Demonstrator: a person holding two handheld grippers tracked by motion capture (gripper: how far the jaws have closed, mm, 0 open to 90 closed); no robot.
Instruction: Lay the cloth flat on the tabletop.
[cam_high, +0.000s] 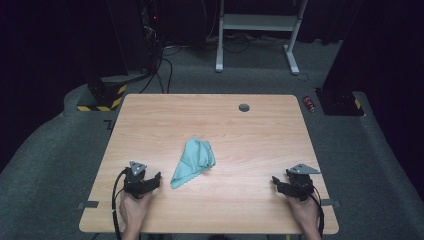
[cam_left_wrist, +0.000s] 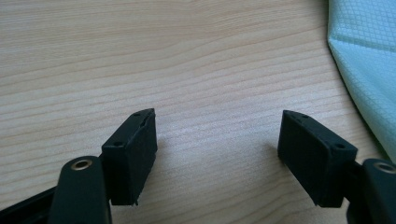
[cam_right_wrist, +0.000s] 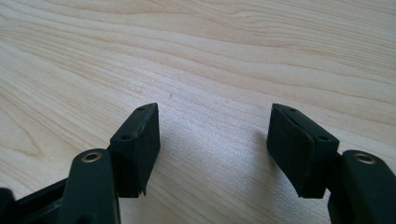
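The high view looks forward and down on the whole counter (cam_high: 210, 120) from above the person's side. Each gripper view sits low and close over the wood, looking along its tongs. The left gripper view shares the teal cloth (cam_left_wrist: 369, 60) at its right edge with the high view, frame centre.

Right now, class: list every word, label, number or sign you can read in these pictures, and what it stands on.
None can be read.
The small red object on the floor may bear a label, too small to read.
The cloth, table and both grippers carry no writing.
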